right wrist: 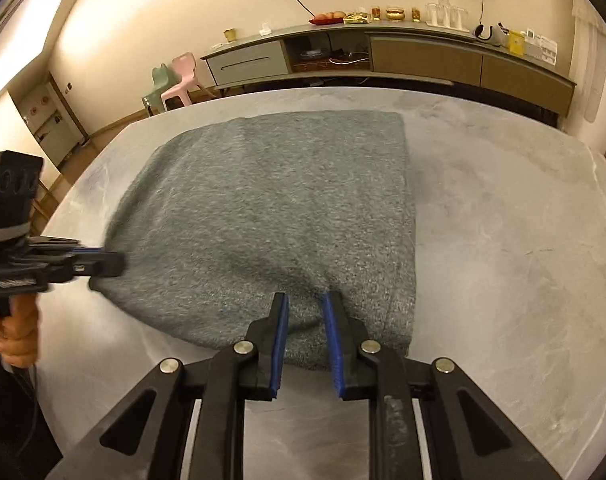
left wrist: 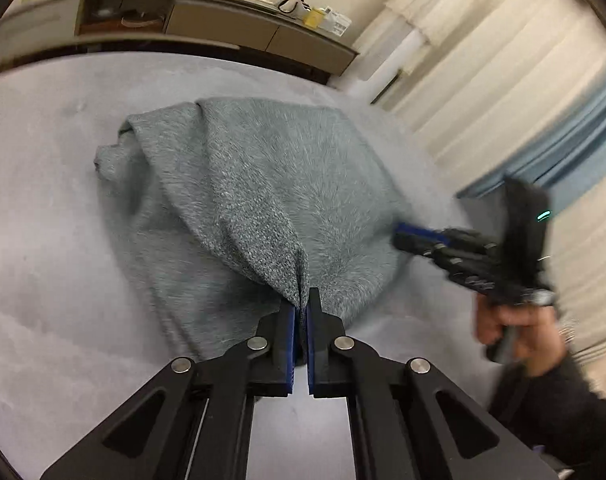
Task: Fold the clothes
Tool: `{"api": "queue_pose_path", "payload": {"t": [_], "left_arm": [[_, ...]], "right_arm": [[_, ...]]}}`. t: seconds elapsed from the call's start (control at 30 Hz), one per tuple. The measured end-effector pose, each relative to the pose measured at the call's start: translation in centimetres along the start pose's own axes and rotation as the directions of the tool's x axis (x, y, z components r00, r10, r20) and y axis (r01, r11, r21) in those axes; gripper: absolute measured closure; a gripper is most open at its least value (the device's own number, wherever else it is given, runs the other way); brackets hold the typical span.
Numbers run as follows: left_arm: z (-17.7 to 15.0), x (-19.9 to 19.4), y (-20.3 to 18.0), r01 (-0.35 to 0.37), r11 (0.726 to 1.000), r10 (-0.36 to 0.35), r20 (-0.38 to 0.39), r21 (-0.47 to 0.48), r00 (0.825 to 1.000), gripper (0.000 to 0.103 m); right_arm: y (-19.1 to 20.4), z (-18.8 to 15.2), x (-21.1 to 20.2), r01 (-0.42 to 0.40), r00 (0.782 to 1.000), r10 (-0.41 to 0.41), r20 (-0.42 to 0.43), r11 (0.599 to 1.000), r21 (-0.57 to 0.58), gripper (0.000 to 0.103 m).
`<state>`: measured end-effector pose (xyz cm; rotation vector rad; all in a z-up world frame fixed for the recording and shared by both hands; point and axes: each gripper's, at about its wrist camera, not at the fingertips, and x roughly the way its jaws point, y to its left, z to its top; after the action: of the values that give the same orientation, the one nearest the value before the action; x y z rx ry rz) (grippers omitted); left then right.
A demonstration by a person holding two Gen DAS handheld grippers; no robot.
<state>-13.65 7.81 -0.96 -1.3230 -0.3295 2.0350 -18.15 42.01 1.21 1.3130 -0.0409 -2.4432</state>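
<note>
The grey garment [right wrist: 271,208] lay partly folded mid-desk [right wrist: 503,240]. My left hand-held gripper [left wrist: 301,304] was clamped on its near edge; my right hand-held gripper [right wrist: 306,312] stood apart astride a hem ridge. More folds remained.

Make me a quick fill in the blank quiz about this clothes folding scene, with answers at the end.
1. The garment is ___ in colour.
2. The left gripper is shut on the garment's ___.
3. The garment lies on a ___ table.
4. Beside the green chair stands a ___ one.

Answers: grey; edge; grey; pink

Grey garment [right wrist: 271,208] on pale table [right wrist: 523,240]
</note>
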Motion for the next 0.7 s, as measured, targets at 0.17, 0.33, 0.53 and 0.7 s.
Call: {"api": "queue_pose_path", "payload": {"t": [0.17,0.33,0.53,0.7], "left_arm": [[-0.6,-3.3,4.5,-0.005,0.992,0.008,0.026,-0.124,1.000,0.103],[-1.4,-4.8,3.7,0.005,0.993,0.010,0.129,-0.120,0.992,0.080],[-0.1,0.7,1.5,-0.018,0.989,0.030,0.080,-0.150,0.996,0.055],[-0.6,1.3,2.6,-0.146,0.981,0.147,-0.001,-0.125,0.989,0.099]], "right_arm": [[-2.0,1.1,0.7,0.024,1.000,-0.024,-0.013,1.000,-0.005,0.083],[-3.7,3.0,-0.8,-0.026,0.999,0.024,0.048,0.999,0.033,0.081],[-6.5,3.6,0.4,0.066,0.996,-0.067,0.052,0.998,0.022,0.081],[-8.6,3.7,3.7,0.109,0.990,-0.114,-0.085,0.992,-0.059,0.070]]}}
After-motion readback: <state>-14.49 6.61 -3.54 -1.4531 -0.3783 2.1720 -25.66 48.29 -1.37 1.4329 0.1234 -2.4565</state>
